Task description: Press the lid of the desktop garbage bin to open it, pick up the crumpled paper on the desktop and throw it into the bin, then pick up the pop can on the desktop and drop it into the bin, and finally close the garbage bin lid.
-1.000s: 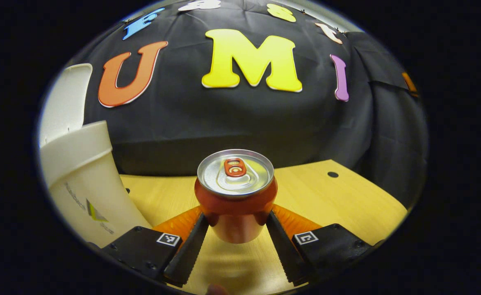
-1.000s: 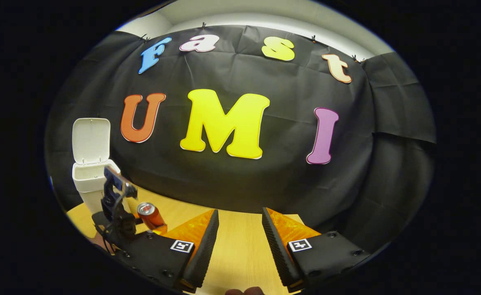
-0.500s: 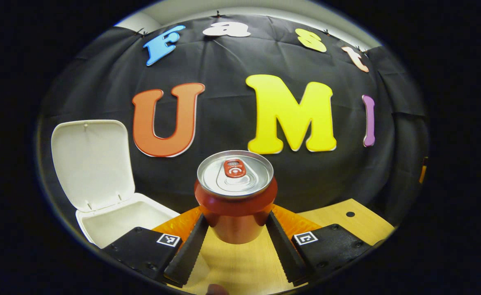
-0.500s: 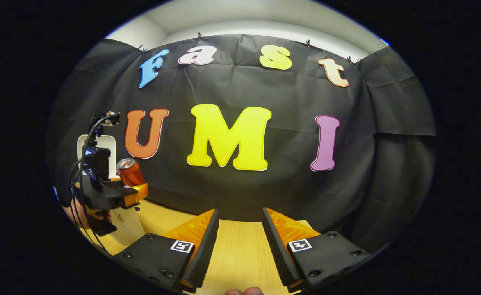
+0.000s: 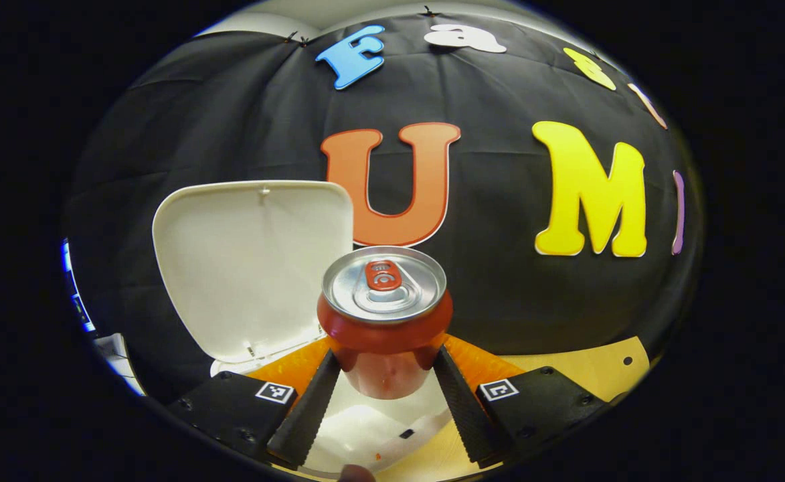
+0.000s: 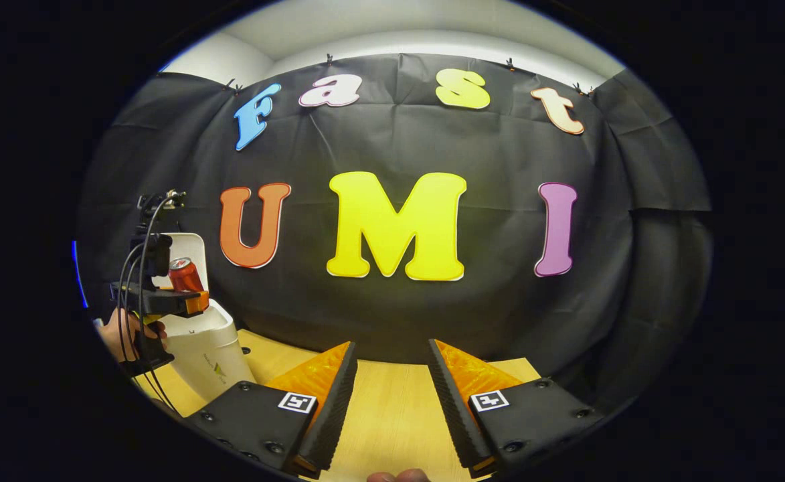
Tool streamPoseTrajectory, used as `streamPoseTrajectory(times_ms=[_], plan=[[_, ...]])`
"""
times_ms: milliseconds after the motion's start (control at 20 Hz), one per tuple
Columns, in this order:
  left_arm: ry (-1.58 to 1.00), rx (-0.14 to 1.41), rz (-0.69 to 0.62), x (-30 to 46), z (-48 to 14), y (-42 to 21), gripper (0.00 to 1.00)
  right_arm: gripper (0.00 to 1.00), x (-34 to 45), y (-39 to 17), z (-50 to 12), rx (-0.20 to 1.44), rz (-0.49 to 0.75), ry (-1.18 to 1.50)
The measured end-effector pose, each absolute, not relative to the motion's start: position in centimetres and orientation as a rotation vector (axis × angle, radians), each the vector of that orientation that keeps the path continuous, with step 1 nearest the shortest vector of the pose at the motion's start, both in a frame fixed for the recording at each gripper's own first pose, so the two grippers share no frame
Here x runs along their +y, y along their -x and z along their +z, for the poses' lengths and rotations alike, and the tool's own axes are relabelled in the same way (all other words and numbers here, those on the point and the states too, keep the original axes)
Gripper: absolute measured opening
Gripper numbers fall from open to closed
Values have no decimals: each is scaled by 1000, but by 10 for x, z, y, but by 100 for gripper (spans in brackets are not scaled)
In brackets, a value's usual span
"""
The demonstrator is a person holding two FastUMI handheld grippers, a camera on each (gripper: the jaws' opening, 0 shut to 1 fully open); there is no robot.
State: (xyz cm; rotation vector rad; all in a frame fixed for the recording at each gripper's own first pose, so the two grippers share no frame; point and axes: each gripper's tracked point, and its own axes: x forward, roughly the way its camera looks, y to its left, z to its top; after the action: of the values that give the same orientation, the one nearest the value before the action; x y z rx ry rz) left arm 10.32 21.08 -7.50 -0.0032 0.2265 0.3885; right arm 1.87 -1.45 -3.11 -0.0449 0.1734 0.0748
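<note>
One pop can (image 5: 384,314) clamped in left tool (image 5: 384,395) above open bin (image 5: 372,428).

No word, brand or number can be read on any object here. The only signs are small square black-and-white coded markers (image 5: 275,392) — one on each finger base of the left hand-held gripper (image 5: 383,355), and a like pair (image 6: 296,402) on the right hand-held gripper (image 6: 390,345). They carry block patterns, not letters. The white garbage bin (image 6: 208,348) bears a small printed mark (image 6: 217,369) on its front wall — a coloured shape with a line of print beside it, too small and blurred to make out. The pop can (image 5: 383,321) shows a plain silver top and no legible print on its red wall.
</note>
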Motion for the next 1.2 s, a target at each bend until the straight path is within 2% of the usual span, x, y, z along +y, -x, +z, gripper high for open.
streamPoseTrajectory(times_ms=[250,550,850,1050,1200], plan=[[42,334,461,233,-103,-92,86,69,-5,-19,-34,185,96,34],[48,322,480,229,-92,-83,93,69,-7,-18,-38,196,104,10],[17,251,655,222,-35,-82,93,69,-23,-15,-29,184,109,9],[-11,121,707,216,35,-97,93,68,-45,-20,-24,175,90,-7],[-3,56,806,237,80,-102,92,69,-54,-26,-24,187,82,-25]])
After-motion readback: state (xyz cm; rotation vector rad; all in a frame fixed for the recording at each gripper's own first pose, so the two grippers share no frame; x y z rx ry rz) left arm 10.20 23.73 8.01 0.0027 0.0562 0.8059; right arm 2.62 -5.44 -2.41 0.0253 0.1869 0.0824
